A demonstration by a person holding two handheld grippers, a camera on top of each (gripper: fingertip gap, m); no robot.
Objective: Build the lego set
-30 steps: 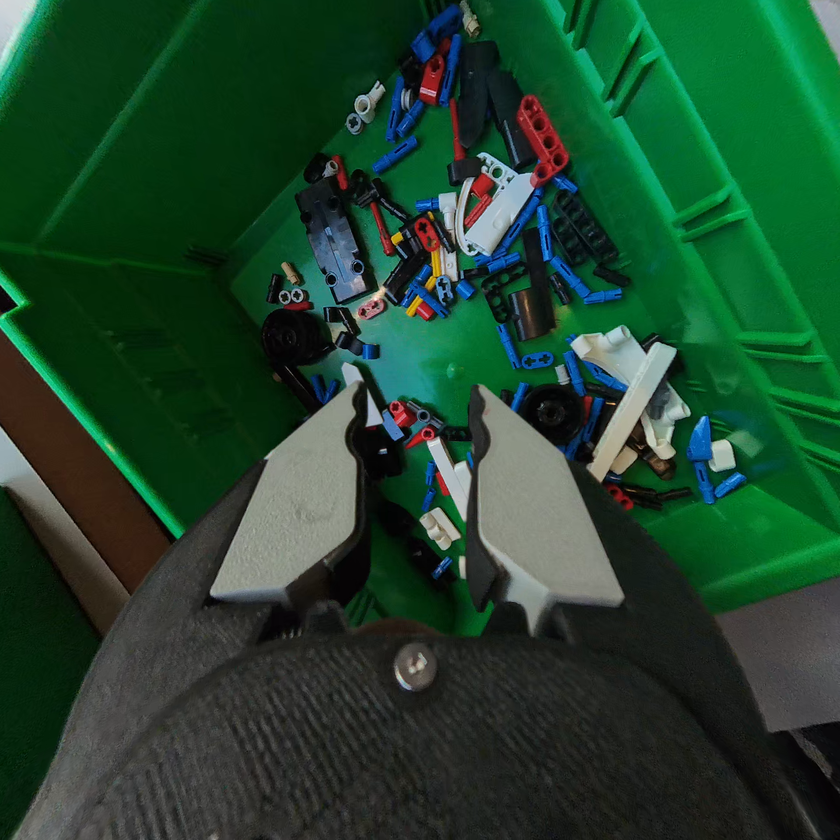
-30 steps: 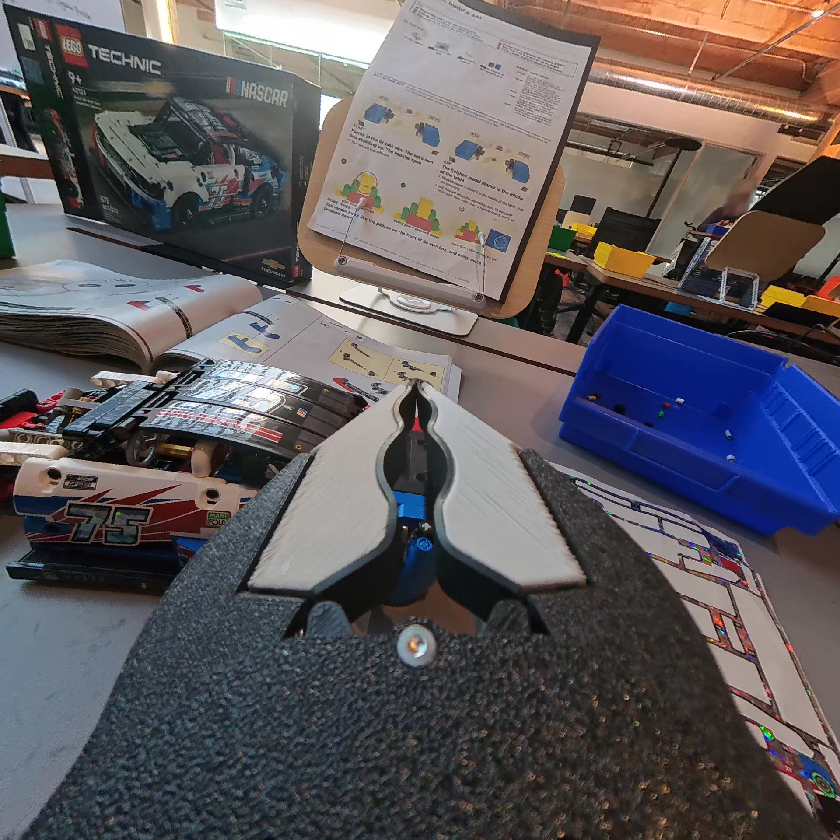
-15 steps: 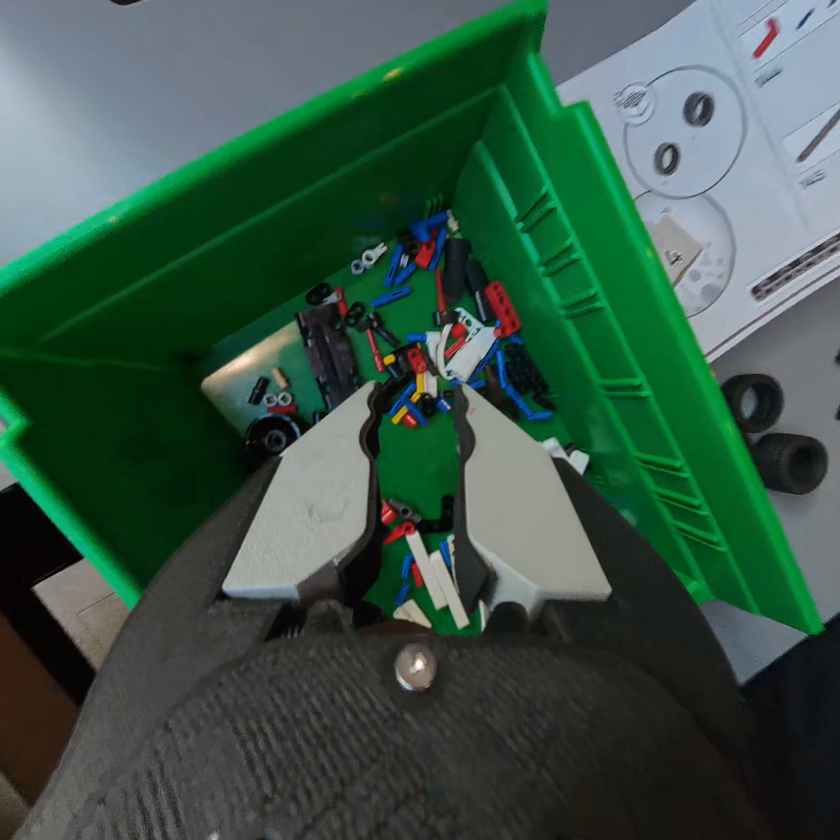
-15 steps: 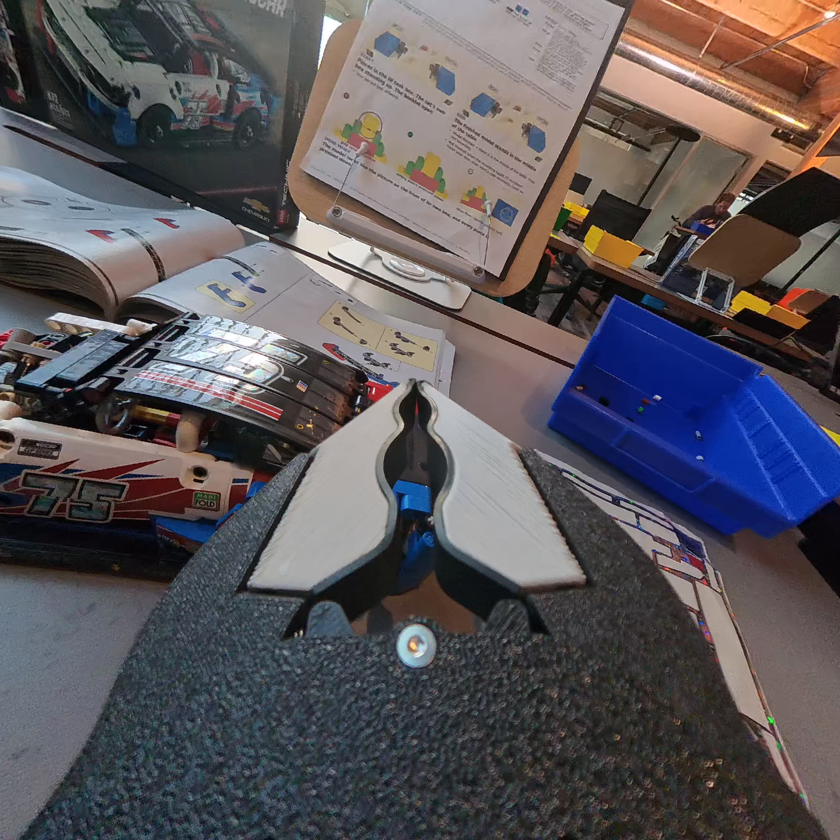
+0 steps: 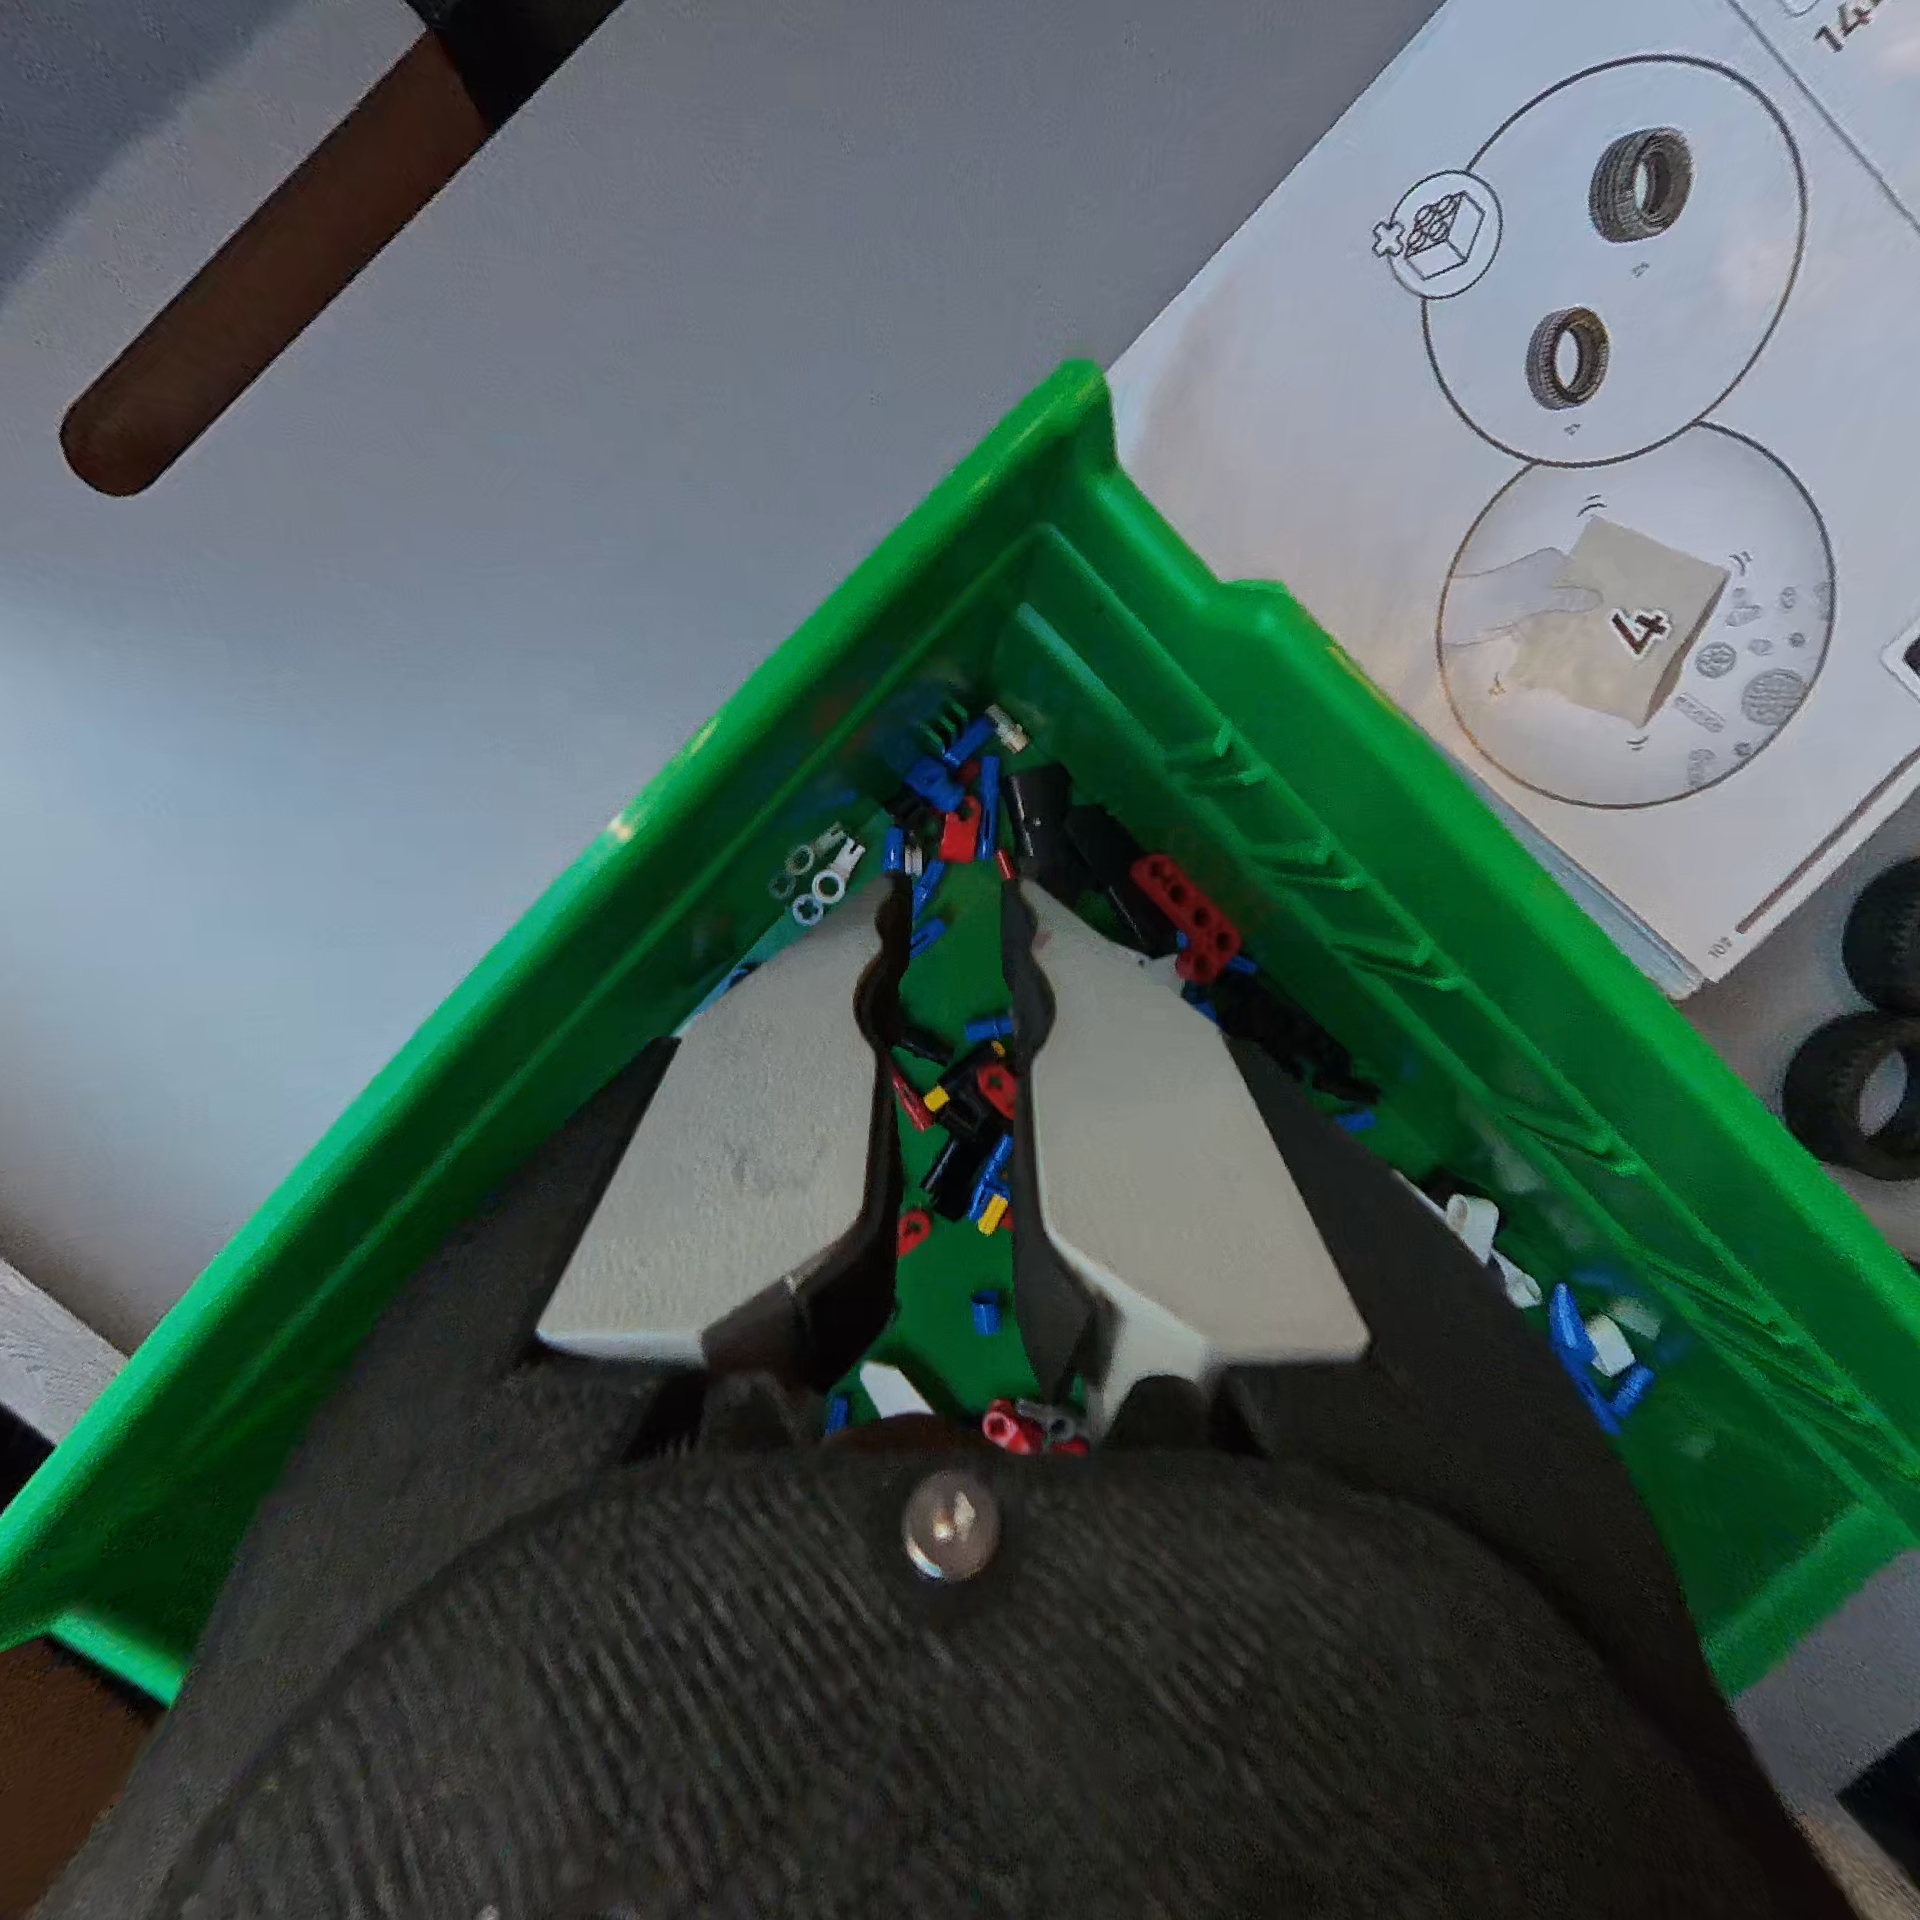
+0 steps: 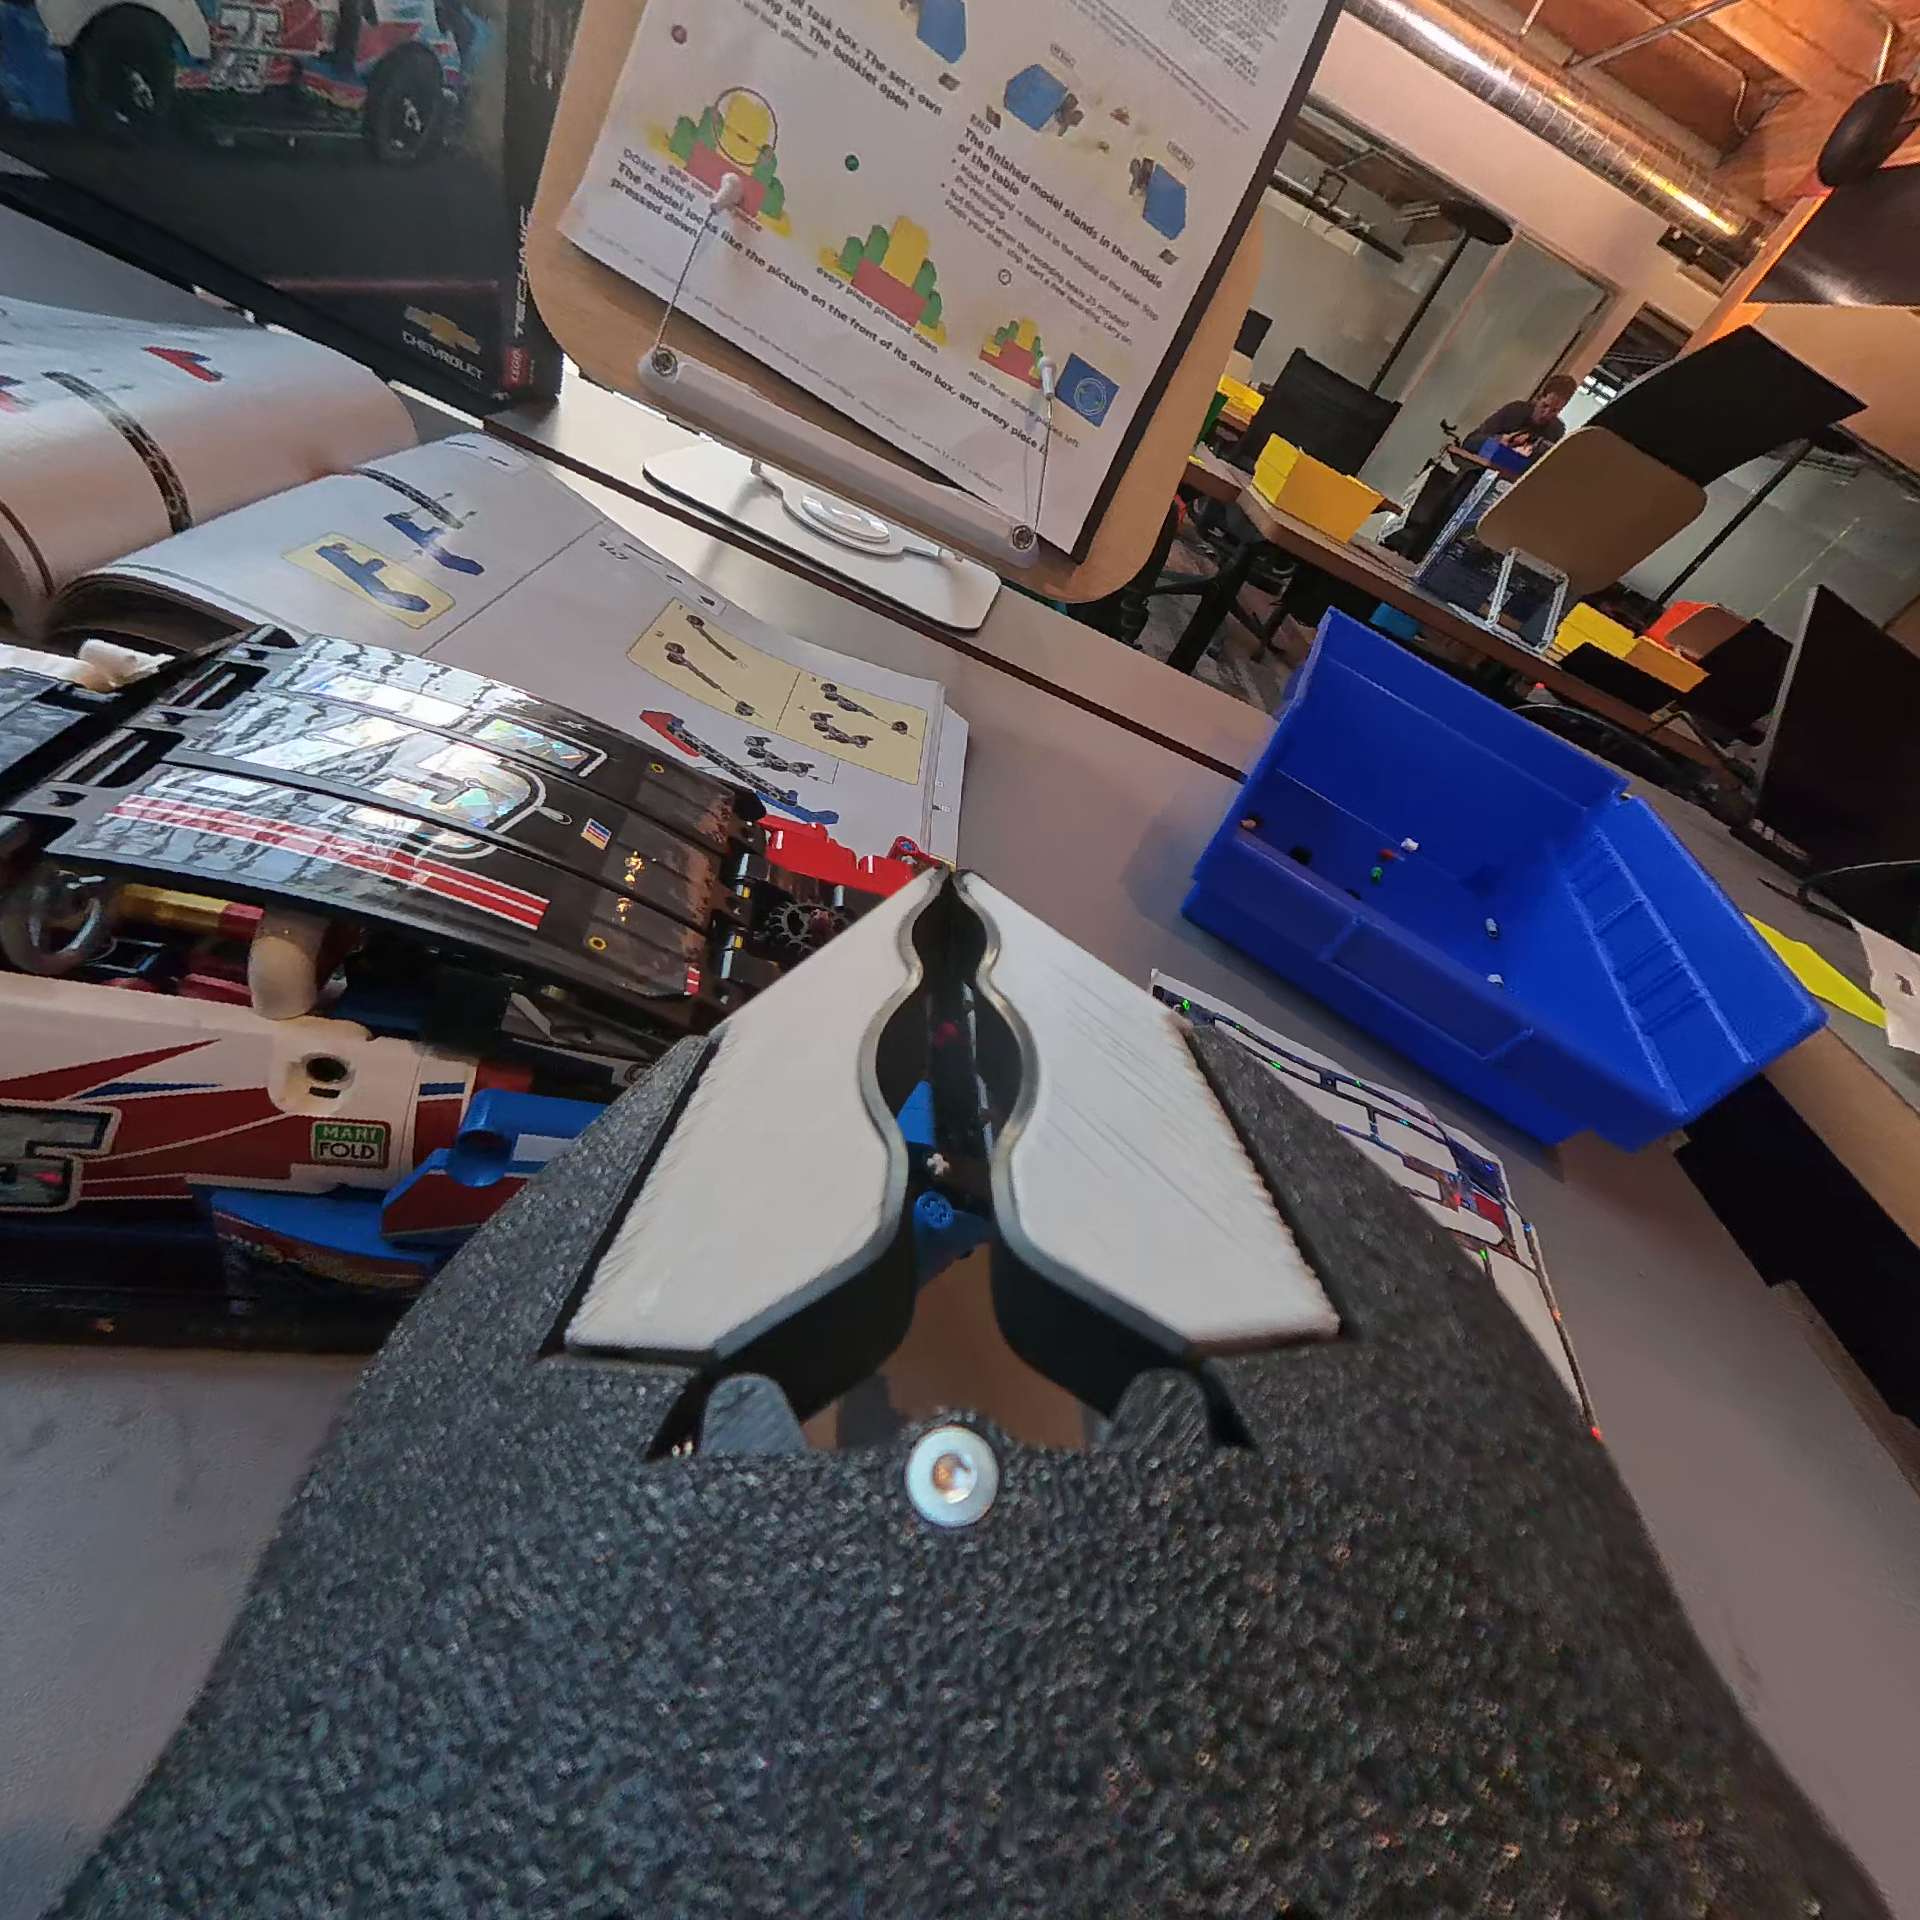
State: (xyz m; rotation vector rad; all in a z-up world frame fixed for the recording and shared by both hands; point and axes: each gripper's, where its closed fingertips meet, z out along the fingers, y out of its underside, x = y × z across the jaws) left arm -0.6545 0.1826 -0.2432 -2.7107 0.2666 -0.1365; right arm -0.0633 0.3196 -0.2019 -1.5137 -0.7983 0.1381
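Well along, by the look of it. Car model at left of the right wrist view on the bench, bodywork and stickers on. Wheels likely still to fit: two loose tyres at the right edge of the left wrist view. Many small parts left in the green bin. Left gripper above the bin, fingers slightly spread, empty. Right gripper fingers nearly together at the tips; held piece uncertain.
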